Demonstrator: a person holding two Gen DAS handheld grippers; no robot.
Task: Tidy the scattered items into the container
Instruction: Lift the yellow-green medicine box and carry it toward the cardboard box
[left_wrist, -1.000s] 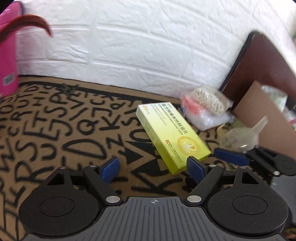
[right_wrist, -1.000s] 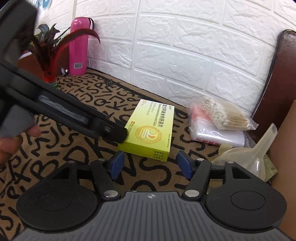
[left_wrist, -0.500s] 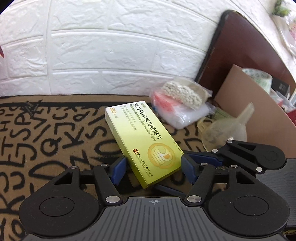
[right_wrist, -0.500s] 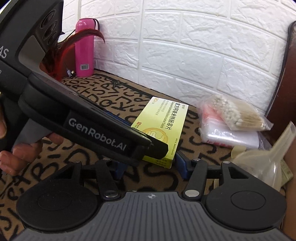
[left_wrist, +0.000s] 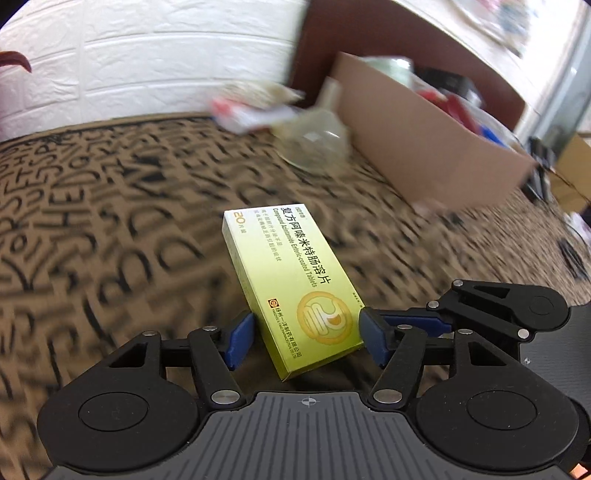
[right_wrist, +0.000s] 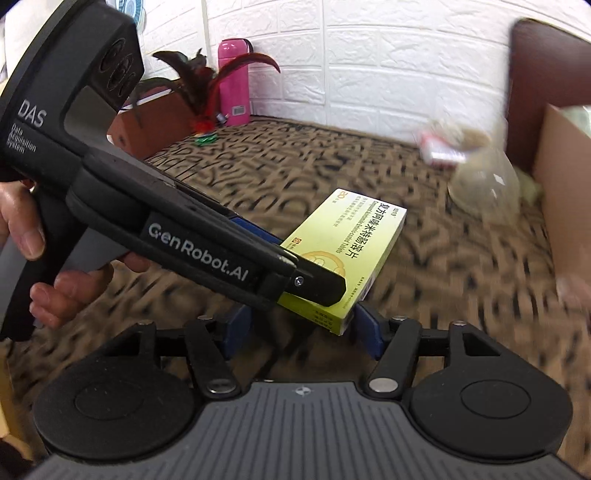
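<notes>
A yellow-green medicine box (left_wrist: 295, 273) is clamped at its near end between the blue pads of my left gripper (left_wrist: 306, 339), and it hangs above the letter-patterned cloth (left_wrist: 110, 221). In the right wrist view the same medicine box (right_wrist: 354, 236) sticks out past the left gripper's black arm (right_wrist: 207, 251). My right gripper (right_wrist: 303, 332) is just behind it. Its jaws are opening, with the box's near corner between them and no pad pressing on it. The cardboard box (left_wrist: 424, 147) stands to the right with several items inside.
A clear plastic funnel (left_wrist: 314, 144) and a blurred bag of cotton swabs (left_wrist: 255, 107) lie beside the cardboard box (right_wrist: 561, 184). A pink bottle (right_wrist: 232, 81) and a red-leaved plant (right_wrist: 199, 85) stand at the far wall. A person's hand (right_wrist: 22, 221) holds the left gripper's handle.
My left gripper's wide jaws closed on the medicine box and lifted it off the cloth. Both grippers have swung right, toward the cardboard box, and the background is now blurred.
</notes>
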